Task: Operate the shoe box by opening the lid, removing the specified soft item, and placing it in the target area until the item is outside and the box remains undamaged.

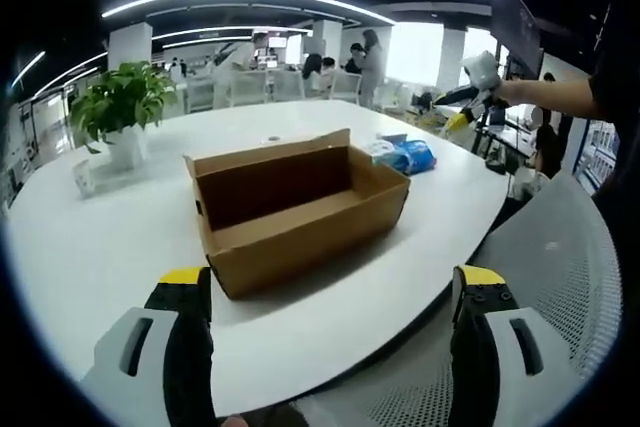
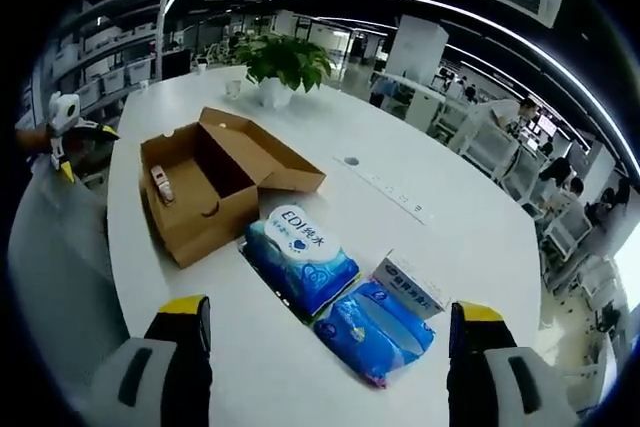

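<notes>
The brown cardboard shoe box (image 1: 300,209) stands open on the white table, its lid (image 1: 268,150) folded up at the far side. From the right gripper view the box (image 2: 190,209) lies at the left with a small pale item (image 2: 161,183) inside. Beside it on the table lie a blue soft wipes pack (image 2: 300,255) and a second blue pack (image 2: 375,327); the packs (image 1: 405,156) rest behind the box. My left gripper (image 1: 330,289) is open and empty near the table edge. My right gripper (image 2: 330,322) is open above the packs, and it shows held up (image 1: 468,97).
A potted plant (image 1: 120,107) stands at the back left of the table (image 1: 90,247). A small white and blue carton (image 2: 414,284) lies by the packs. A mesh chair (image 1: 560,277) sits at the table edge. People and desks fill the background.
</notes>
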`<move>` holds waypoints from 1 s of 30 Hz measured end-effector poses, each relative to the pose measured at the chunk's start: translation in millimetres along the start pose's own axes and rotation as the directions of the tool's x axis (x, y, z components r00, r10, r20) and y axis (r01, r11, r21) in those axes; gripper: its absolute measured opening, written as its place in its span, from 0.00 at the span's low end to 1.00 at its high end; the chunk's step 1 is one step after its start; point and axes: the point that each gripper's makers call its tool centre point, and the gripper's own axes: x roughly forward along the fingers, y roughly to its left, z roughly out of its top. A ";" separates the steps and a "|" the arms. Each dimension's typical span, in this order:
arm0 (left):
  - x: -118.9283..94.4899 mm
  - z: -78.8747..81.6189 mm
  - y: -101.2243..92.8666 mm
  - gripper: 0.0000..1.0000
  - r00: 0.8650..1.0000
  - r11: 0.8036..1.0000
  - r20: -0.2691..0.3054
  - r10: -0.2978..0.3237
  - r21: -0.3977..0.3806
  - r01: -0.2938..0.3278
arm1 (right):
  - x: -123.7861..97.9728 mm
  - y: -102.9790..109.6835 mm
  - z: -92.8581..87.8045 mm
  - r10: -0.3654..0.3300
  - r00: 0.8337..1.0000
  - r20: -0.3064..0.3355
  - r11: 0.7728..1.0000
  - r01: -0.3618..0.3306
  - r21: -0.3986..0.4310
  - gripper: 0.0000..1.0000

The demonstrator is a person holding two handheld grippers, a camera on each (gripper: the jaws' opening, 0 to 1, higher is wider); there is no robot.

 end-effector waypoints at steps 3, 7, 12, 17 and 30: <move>0.4 1.9 3.5 0.99 1.000 1.000 -0.002 0.004 0.002 -0.004 | -2.4 0.9 0.9 -0.010 1.000 0.010 1.000 0.010 0.008 0.99; 0.8 4.8 7.3 0.99 1.000 1.000 -0.005 0.006 -0.002 -0.006 | -4.4 4.9 2.3 -0.021 1.000 0.024 1.000 0.020 0.020 0.99; 2.1 7.7 11.8 0.99 1.000 1.000 -0.011 0.008 0.005 -0.008 | -5.9 10.5 4.2 -0.032 0.999 0.036 0.999 0.031 0.036 0.99; 3.0 13.2 16.6 0.99 1.000 1.000 -0.007 0.011 0.001 -0.011 | -7.7 16.7 8.3 -0.045 0.998 0.053 0.998 0.043 0.047 0.99; 6.2 21.5 34.4 0.99 0.999 0.999 -0.025 0.025 0.025 -0.025 | -15.2 27.1 12.5 -0.093 0.992 0.090 0.992 0.085 0.092 0.99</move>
